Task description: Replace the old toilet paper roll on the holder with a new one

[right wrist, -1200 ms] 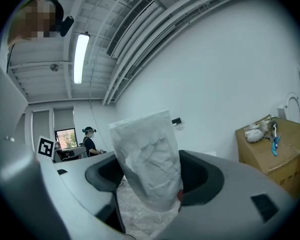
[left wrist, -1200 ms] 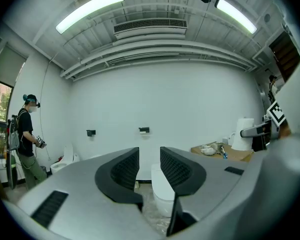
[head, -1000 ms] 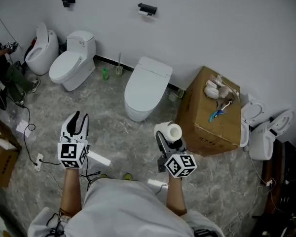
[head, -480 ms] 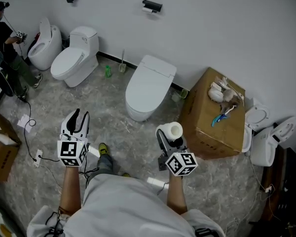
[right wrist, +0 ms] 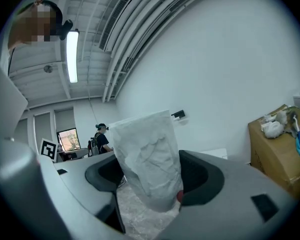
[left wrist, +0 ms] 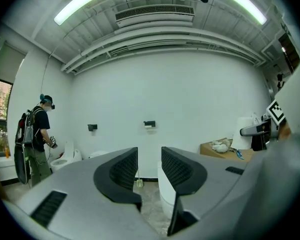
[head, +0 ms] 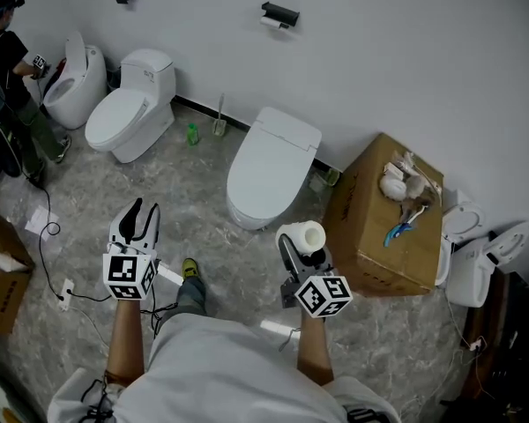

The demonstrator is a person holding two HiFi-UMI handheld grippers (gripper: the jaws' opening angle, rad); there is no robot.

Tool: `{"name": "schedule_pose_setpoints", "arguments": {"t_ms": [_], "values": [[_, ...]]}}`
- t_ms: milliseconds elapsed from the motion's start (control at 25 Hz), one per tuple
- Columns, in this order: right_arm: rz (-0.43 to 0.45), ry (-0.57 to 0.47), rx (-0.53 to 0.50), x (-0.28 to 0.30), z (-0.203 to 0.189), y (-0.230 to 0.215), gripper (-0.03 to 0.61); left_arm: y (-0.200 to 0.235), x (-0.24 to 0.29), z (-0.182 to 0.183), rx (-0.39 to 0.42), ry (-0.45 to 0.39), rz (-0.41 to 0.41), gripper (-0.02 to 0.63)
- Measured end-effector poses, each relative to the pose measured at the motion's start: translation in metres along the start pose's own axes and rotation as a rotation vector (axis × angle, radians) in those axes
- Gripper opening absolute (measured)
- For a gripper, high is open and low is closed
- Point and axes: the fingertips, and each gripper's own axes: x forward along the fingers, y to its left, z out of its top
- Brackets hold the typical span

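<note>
Toilet room, holder (head: pixel 279 13) on the far wall — right gripper (head: pixel 298 252) fingers clamp the new roll (head: pixel 305 234) for carrying; left gripper (head: pixel 145 211) fingers narrowly apart, empty.

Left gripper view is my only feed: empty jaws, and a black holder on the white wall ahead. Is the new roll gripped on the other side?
Observer: Yes. The right gripper view shows the right gripper shut on a white toilet paper roll, pads pressing its sides.
Operator: What stands under the holder?
Observer: In the head view, a white toilet with its lid closed sits against the white wall, below the black wall-mounted holder.
Operator: Anything on the floor near my left side?
Observer: A white power strip lies on the grey stone floor, left of the left gripper.
</note>
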Motion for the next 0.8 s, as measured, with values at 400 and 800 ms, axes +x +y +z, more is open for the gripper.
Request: {"name": "schedule_pose_setpoints", "arguments": {"t_ms": [400, 800], "values": [[-0.058, -0.012, 0.033, 0.157, 0.023, 0.016, 0.333, 0.106, 0.128, 0.011, 0.003, 0.03, -0.08, 0.143], [-0.078, -0.019, 0.037, 0.253, 0.036, 0.037, 0.333, 0.185, 0.197, 0.022, -0.029, -0.013, -0.087, 0.143]]}}
